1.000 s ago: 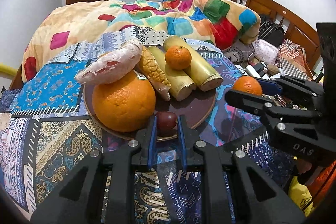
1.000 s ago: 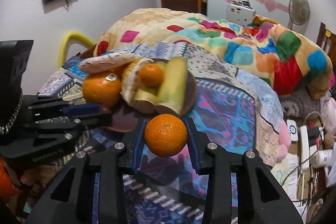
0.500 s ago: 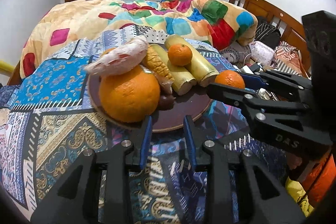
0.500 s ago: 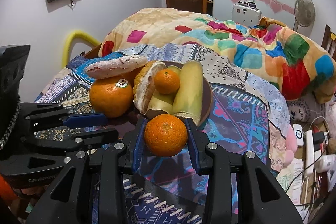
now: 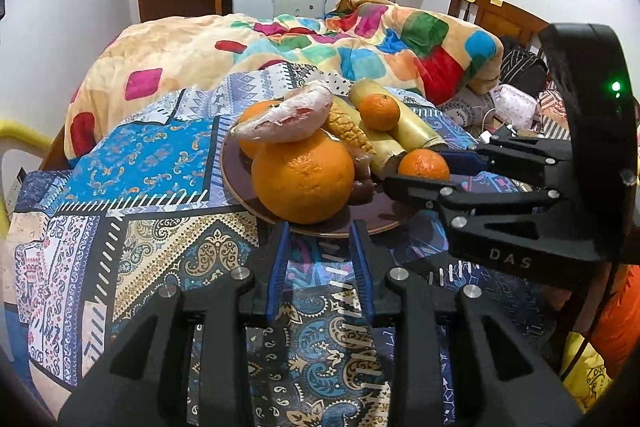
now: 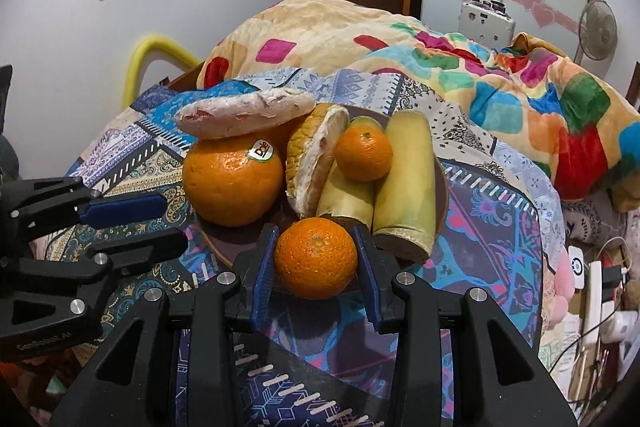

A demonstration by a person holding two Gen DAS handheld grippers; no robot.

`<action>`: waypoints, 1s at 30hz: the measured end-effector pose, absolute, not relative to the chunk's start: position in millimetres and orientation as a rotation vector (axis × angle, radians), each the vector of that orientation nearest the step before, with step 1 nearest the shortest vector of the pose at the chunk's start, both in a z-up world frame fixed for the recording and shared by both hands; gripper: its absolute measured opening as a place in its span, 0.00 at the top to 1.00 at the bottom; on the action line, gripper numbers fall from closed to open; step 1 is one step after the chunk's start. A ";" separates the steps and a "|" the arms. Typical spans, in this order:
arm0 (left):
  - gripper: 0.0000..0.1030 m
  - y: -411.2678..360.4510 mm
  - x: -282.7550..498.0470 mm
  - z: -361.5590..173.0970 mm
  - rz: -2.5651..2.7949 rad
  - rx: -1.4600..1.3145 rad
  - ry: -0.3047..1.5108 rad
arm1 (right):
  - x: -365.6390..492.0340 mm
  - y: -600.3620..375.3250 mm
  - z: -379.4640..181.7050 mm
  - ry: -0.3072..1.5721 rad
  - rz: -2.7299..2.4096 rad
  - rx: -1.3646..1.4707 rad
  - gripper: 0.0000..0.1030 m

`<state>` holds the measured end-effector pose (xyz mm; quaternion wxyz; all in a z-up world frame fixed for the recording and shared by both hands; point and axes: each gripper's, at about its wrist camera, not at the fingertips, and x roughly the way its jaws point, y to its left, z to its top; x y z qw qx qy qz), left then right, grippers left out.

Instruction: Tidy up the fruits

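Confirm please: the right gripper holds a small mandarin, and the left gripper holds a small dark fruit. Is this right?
Not fully. The left gripper holds nothing: the left wrist view shows its jaws apart over the patterned cloth, and the small dark fruit lies on the plate. The right gripper does hold a small mandarin.

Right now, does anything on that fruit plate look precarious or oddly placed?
Yes. A long pinkish frosted piece lies balanced across the top of the big orange, overhanging on both sides. A small tangerine perches on the yellow-green stalks instead of on the plate. Both look as if a nudge could roll them off.
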<state>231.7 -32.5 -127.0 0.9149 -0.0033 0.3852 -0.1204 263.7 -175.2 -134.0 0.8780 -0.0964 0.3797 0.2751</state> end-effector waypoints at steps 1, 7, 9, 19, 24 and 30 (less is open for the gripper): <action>0.70 -32.1 231.8 -126.8 -0.250 -0.010 0.792 | 264.0 -174.2 -135.0 0.799 0.576 -0.205 0.66; 0.70 -30.6 231.5 -122.6 -0.250 -0.023 0.783 | 260.5 -176.8 -130.7 0.794 0.571 -0.195 0.62; 0.70 -30.0 230.3 -119.3 -0.248 -0.030 0.778 | 258.0 -179.3 -125.2 0.783 0.570 -0.183 0.62; 0.70 -27.4 192.4 -61.8 -0.229 -0.053 0.653 | 207.5 -204.5 -59.6 0.613 0.547 -0.095 0.62; 0.70 -26.6 147.3 -14.9 -0.214 -0.067 0.516 | 161.0 -215.8 -20.0 0.471 0.518 -0.075 0.62; 0.70 -31.3 84.4 29.0 -0.190 -0.057 0.359 | 101.2 -224.4 18.0 0.307 0.484 -0.033 0.62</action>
